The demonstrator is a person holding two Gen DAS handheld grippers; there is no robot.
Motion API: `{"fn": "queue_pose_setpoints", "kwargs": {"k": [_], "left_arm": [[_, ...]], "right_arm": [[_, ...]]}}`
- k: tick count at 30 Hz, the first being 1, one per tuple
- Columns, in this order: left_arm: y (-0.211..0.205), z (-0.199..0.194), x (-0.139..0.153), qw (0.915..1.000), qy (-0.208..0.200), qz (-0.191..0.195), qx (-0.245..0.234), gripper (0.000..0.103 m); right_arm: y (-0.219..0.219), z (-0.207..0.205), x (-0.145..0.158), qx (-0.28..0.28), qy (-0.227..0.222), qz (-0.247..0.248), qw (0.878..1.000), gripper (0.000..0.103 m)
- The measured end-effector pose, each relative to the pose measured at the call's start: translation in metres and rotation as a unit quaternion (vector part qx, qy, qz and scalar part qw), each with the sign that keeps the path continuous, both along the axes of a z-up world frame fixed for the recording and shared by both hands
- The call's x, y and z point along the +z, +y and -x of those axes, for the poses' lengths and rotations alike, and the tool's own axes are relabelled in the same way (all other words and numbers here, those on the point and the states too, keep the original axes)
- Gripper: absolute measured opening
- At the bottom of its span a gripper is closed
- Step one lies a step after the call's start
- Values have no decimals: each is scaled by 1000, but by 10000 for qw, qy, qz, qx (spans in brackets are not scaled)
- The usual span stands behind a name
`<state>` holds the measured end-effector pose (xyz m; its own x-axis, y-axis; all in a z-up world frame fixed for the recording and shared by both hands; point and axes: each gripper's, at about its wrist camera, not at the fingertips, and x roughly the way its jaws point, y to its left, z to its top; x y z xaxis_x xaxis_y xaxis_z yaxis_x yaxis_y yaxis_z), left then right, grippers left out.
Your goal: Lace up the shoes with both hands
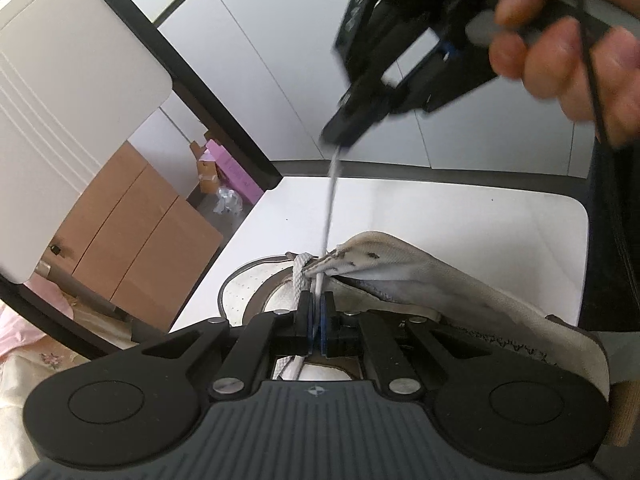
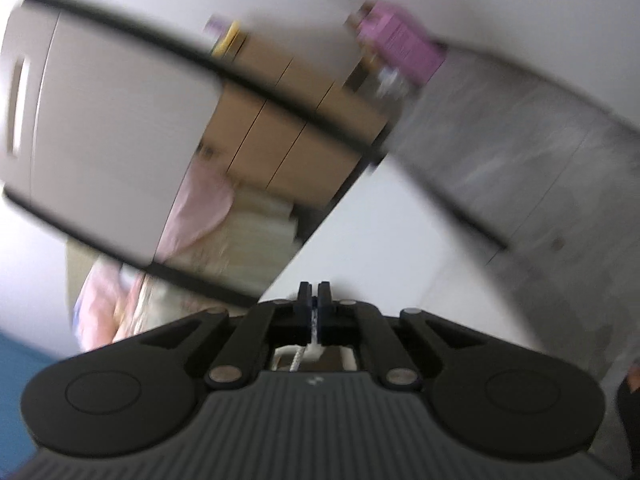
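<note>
**Two closed grippers pull a white shoelace taut above a shoe**

Black gripper body fills the bottom of the left wrist view, and the left gripper (image 1: 316,316) sits just above it at lower centre, its blue-padded jaws pressed together on a white lace (image 1: 329,204). Directly beyond the fingertips lies a pale canvas shoe (image 1: 420,280) with a white perforated toe, resting on a white table (image 1: 460,208) in the lower middle of the frame. A flat grey-white stretch of lace crosses the front of the shoe beside the raised tongue.

From the left jaws the lace runs straight up, thin and taut, to the right gripper (image 1: 340,136) in the upper centre, whose black tip is closed on it. A person's hand (image 1: 568,48) grips that tool's handle in the upper right corner, blurred.

Brown cardboard boxes (image 1: 136,232) stand on the floor at left, with a pink box (image 1: 236,172) behind them.

The right wrist view is heavily blurred. At lower centre its jaws stand closed on a short piece of white lace, which hangs below them. Behind them are a white tabletop, brown boxes and the pink box at upper right.
</note>
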<state>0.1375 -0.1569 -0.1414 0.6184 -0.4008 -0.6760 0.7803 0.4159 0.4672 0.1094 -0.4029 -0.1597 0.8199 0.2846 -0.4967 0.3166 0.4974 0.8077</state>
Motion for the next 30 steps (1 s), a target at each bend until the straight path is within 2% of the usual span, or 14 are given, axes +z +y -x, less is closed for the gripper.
{"fn": "queue_pose_setpoints", "kwargs": {"k": [3, 5, 7, 9, 14, 17, 20, 22, 23, 25, 27, 30], "left_arm": [[3, 2, 2, 9998, 51, 118, 121, 4], [8, 2, 7, 9990, 144, 292, 318, 8], [14, 0, 13, 9969, 164, 481, 606, 38], [22, 1, 20, 9936, 181, 717, 860, 50], [47, 12, 35, 9779, 440, 1333, 1546, 50], [56, 27, 39, 9697, 513, 1569, 1799, 51], [55, 41, 39, 9664, 536, 1687, 1864, 56], [55, 50, 39, 9643, 545, 1760, 1901, 56], [53, 52, 38, 9639, 545, 1771, 1910, 56], [49, 53, 35, 9628, 571, 1748, 1978, 55], [48, 50, 33, 9582, 649, 1794, 2130, 52], [48, 44, 25, 9503, 770, 1803, 2417, 38]], "right_arm": [[-23, 13, 4, -586, 35, 138, 9982, 3], [-33, 20, 7, -817, 62, 273, 9963, 3], [-39, 25, 8, -897, 74, 349, 9953, 3], [-40, 27, 8, -853, 95, 347, 9957, 3], [-32, 32, 19, -809, 246, 765, 9935, 6], [-33, 41, 24, -894, 143, 686, 9935, 7], [-30, 47, 28, -874, 101, 578, 9944, 9], [-21, 44, 25, -549, 94, 356, 9978, 20], [-15, 41, 23, -334, 103, 240, 9991, 30], [4, 34, 17, 140, 144, 67, 9998, 30], [27, 31, 12, 554, 235, -91, 9981, 30], [52, 28, 1, 817, 386, -365, 9952, 30]]}}
